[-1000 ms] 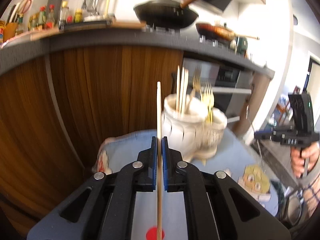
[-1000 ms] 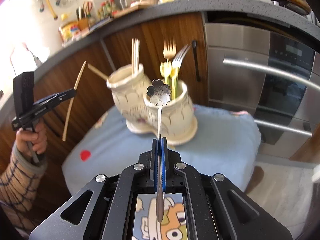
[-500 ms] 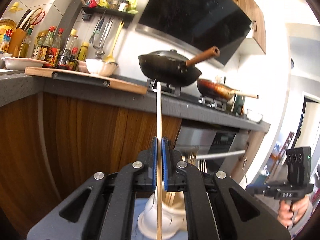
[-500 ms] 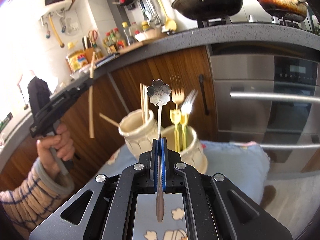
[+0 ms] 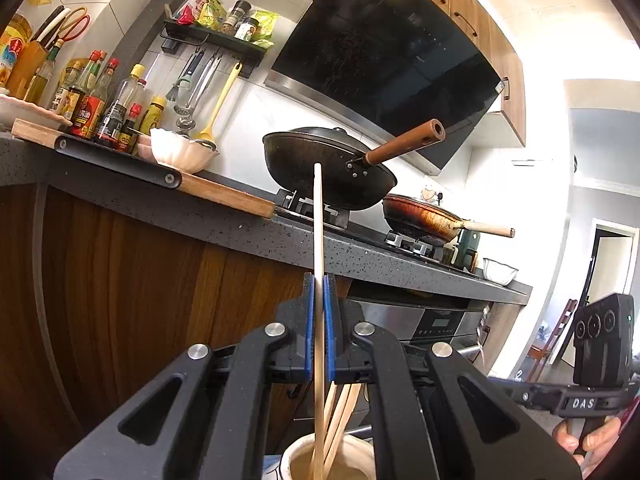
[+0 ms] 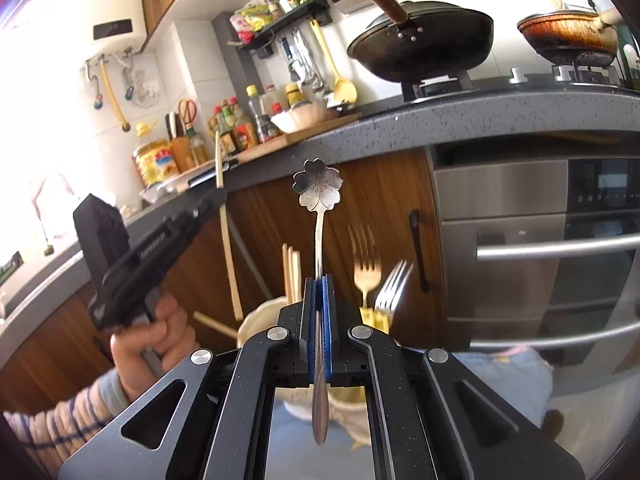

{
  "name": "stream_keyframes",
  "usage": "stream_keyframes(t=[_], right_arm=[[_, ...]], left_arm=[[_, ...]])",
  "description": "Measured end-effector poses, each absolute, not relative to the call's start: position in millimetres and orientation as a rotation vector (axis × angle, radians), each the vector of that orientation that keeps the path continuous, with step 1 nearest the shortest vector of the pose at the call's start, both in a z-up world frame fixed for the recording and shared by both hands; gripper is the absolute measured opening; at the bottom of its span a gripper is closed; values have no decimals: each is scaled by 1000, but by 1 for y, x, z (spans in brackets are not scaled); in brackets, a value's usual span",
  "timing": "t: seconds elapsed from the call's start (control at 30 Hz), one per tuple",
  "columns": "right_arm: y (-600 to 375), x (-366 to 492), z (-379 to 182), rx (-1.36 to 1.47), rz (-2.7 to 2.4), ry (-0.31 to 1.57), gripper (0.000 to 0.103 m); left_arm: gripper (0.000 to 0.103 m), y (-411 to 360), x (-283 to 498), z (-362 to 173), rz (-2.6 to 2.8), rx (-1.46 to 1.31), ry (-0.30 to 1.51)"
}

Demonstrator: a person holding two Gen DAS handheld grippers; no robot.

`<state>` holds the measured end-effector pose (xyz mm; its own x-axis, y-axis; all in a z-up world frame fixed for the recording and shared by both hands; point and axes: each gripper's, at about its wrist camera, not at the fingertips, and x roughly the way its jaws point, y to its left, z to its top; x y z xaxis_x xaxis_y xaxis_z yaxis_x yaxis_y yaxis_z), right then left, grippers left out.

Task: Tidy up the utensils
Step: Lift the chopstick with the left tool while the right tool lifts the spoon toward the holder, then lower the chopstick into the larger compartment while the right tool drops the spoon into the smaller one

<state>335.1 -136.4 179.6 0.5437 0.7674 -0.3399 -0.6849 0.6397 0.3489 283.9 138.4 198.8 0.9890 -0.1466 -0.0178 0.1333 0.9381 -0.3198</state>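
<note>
Insertion step: chopstick point(image 5: 318, 216) was clamped upright in left gripper point(image 5: 318, 292), lower end inside the ceramic holder point(image 5: 352, 450). Spoon point(image 6: 319, 200) was clamped in right gripper point(image 6: 319, 292). Release judged next.

The left gripper point(image 5: 318, 280) points steeply upward, its blue-padded jaws clamped on a pale wooden chopstick point(image 5: 317, 220). The right gripper point(image 6: 319, 284) — likewise closed — pinches a silver flower-headed spoon point(image 6: 318, 190) upright.
</note>
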Motion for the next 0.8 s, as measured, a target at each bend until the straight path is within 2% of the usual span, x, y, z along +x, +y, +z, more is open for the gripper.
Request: stream_keyframes(t=[0.8], right_arm=[[-106, 357, 121, 112, 730, 490, 4]], left_arm=[[4, 129, 286, 141, -188, -350, 170]])
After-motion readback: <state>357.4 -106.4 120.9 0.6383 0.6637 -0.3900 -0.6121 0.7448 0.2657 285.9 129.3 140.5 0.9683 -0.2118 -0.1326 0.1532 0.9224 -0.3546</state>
